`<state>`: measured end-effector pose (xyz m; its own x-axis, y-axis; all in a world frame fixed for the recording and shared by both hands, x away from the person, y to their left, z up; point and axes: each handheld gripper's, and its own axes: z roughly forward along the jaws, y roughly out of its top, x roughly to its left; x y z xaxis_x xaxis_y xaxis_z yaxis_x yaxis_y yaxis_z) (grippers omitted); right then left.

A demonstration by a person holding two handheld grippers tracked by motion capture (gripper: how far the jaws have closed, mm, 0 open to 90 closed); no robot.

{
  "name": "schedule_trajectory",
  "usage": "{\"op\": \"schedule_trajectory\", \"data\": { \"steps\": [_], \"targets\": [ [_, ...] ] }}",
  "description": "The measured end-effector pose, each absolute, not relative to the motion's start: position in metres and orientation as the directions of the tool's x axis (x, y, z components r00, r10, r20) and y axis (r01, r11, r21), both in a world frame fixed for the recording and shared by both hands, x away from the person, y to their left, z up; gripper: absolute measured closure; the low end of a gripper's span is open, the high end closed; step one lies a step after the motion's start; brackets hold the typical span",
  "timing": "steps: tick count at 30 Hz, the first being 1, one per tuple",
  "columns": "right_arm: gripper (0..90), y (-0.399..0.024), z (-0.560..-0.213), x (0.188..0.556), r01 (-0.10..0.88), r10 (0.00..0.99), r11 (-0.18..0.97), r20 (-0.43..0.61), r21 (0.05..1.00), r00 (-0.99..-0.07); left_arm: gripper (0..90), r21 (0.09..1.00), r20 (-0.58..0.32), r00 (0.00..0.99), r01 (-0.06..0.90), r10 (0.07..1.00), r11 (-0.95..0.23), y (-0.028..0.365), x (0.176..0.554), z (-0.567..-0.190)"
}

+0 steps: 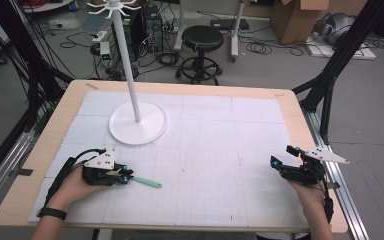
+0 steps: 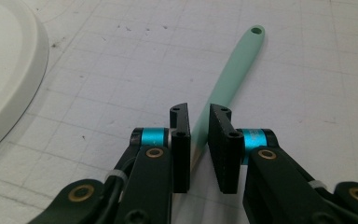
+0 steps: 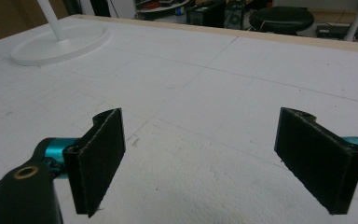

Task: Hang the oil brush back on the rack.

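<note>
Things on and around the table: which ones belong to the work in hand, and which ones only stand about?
In the work:
- left gripper, shut on the mint green handle
- white stand, possibly

Standing about:
- right gripper, open, holding nothing
- black stool
- cardboard box

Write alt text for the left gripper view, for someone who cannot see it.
The left tool has its two black jaws closed on the handle of a mint-green utensil, which lies on the white gridded mat and points away. The rim of a white round base curves at upper left.

Wooden table (image 1: 40, 150), white mat (image 1: 220, 150), stand (image 1: 138, 125), spatula (image 1: 147, 182)
</note>
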<state>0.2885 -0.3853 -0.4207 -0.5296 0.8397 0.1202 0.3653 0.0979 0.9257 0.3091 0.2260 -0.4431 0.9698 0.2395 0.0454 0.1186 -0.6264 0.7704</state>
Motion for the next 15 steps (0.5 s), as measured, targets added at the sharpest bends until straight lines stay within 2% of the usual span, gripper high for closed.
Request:
{"op": "schedule_trajectory", "data": {
  "steps": [6,15],
  "targets": [
    [15.4,-0.386,-0.4202,0.288,0.363,0.839,0.1,0.117,0.926,-0.531,80.4,0.762,0.023,0.974,0.13,0.227,-0.635,0.227,0.3053,-0.4419],
    [15.4,-0.3858,-0.4203,0.2878,0.367,0.838,0.098,0.122,0.925,-0.532,80.1,0.76,0.037,0.978,0.105,0.204,-0.642,0.2291,0.3005,-0.4435]
  ]
}}
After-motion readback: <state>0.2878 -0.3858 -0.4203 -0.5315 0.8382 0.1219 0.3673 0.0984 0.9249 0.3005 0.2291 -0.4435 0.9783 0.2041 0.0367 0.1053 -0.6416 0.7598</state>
